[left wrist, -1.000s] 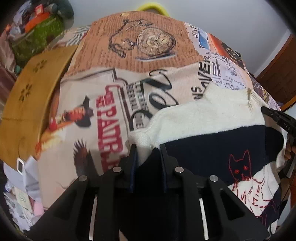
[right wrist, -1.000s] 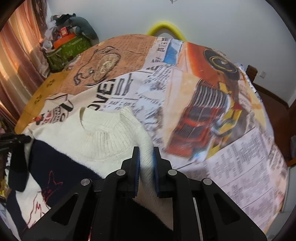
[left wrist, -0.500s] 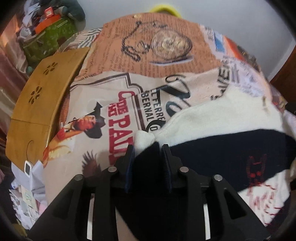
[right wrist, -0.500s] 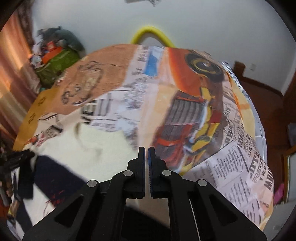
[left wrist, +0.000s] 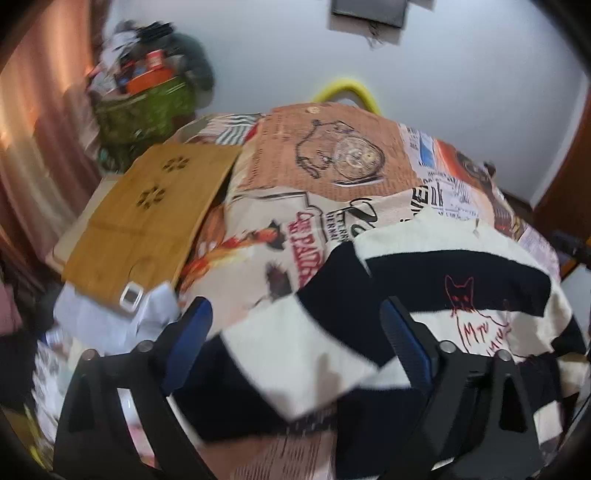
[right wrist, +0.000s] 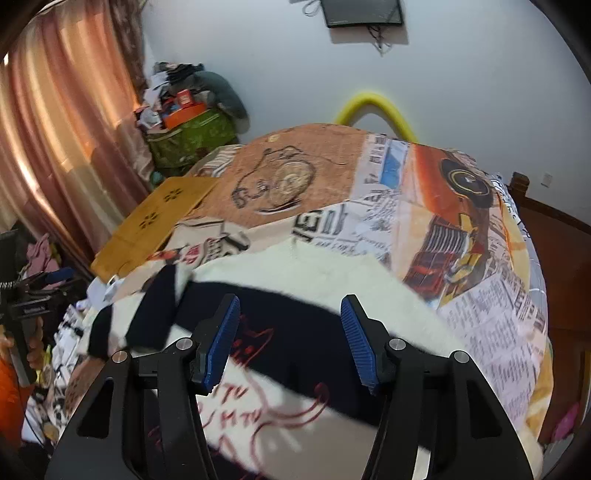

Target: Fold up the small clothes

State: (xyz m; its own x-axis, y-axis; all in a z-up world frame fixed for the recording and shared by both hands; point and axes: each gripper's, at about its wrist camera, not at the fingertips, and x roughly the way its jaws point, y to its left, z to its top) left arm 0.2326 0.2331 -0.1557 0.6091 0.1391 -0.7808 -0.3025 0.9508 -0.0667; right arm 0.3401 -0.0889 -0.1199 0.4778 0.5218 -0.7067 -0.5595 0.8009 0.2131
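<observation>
Lying spread on the printed bedspread [right wrist: 480, 258] for folding, a cream-and-navy striped sweater [right wrist: 303, 325] with a red cat drawing is sitting just beneath and ahead of both tools; the left gripper [left wrist: 295, 339] and right gripper [right wrist: 290, 339] are gaping wide, grasping nothing.

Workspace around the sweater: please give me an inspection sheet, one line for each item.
Surface: bed under a printed newspaper-style cover.
Job's things: cream and navy sweater with red cat drawing, lying spread, left sleeve angled outward.
Clutter: wooden board at the bed's left edge; green bag piled with items by the wall.
Grippers: left gripper open, holding nothing; right gripper open, holding nothing.
Cables: wires hang below the wall screen.
Surroundings: pink curtain, yellow hoop, white wall.
</observation>
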